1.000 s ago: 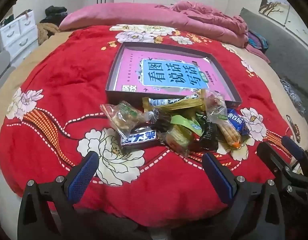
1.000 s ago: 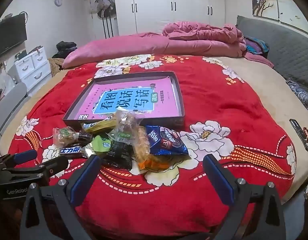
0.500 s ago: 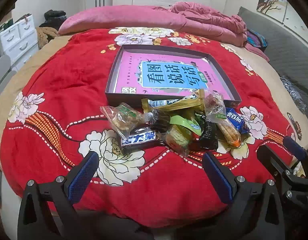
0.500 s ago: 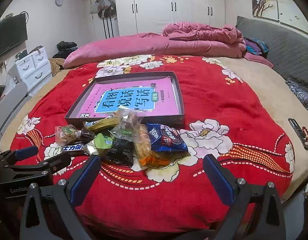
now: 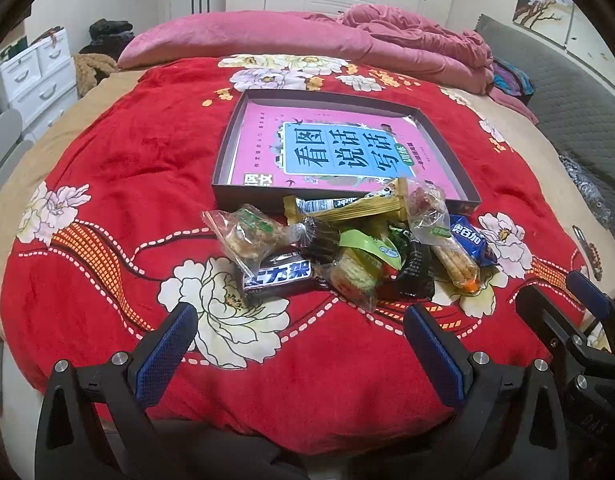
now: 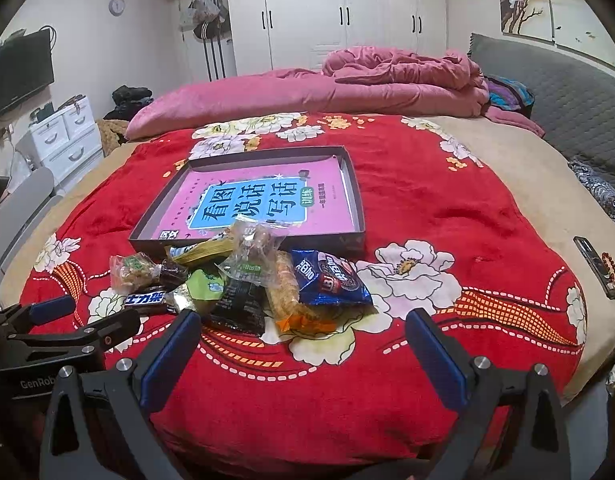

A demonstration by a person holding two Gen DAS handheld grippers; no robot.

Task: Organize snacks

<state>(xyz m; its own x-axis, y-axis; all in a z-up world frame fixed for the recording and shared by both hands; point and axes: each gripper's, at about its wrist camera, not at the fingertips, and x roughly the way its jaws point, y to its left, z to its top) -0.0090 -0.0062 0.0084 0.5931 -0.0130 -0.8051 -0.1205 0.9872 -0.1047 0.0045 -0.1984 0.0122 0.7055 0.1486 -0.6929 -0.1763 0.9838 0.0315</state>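
Snacks (image 5: pixel 347 248) heaped beside tray (image 5: pixel 447 136) (jaws spread, empty)

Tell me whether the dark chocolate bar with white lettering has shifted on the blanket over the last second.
No. The chocolate bar still lies at the upper right edge of the white flower, beside the clear cookie bag.

Left gripper (image 5: pixel 299 344) level and low, jaws spread wide, nothing between them. Right gripper (image 6: pixel 303 344) alongside, equally wide apart, likewise holding nothing.
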